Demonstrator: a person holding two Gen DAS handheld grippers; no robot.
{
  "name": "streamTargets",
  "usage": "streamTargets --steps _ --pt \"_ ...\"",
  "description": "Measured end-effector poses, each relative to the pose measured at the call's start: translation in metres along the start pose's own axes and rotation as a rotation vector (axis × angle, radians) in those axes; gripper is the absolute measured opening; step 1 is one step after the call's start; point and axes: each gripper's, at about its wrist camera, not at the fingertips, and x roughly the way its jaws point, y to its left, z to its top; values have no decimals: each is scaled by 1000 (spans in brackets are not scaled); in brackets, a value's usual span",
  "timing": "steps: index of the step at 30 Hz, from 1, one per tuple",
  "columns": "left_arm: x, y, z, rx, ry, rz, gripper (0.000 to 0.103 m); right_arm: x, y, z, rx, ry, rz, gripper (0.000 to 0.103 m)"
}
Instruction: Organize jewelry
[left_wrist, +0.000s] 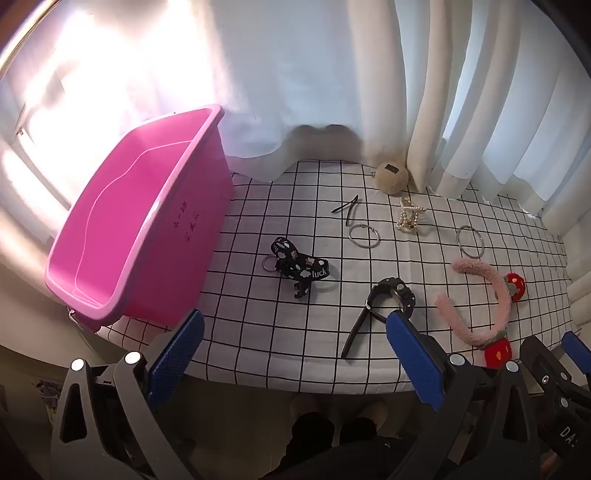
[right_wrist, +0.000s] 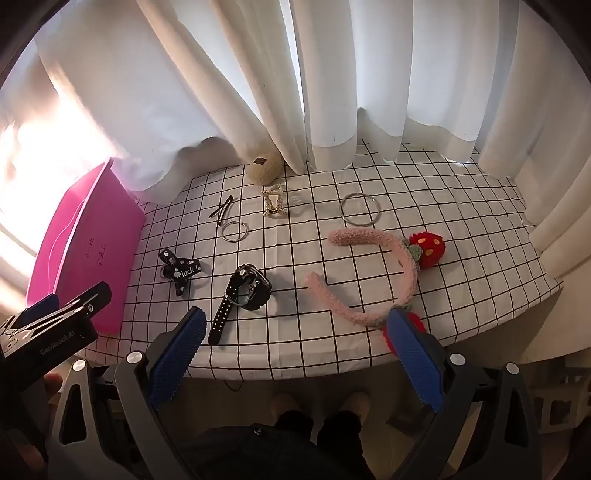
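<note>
Both tongs, left and right, gaped empty over the surface's near edge, so the near black watch deserved a square, low pinch before carrying left to the pink bin.

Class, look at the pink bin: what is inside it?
The pink bin looks empty: only its bare pink floor and walls show in the left wrist view. The near corner of the floor is hidden behind the rim.
</note>
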Motion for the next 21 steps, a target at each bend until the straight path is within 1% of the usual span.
streamTargets --steps 1,2,5,8,11,21 --pt "0 0 0 1 0 1 97 0 2 -1 -11 -3 -31 94" --pt "0 0 0 1 0 2 97 -1 2 -1 -10 -2 -31 94" --pt "0 0 0 2 0 2 97 -1 3 -4 0 2 -32 94" --pt "-1 0 -1 3 0 0 97 2 6 1 0 3 -28 94" --pt "-2 -1 -1 4 -3 -1 97 1 4 1 -4 2 -16 94" --pt "-4 -5 0 8 -10 2 97 1 1 3 -10 -3 -17 94"
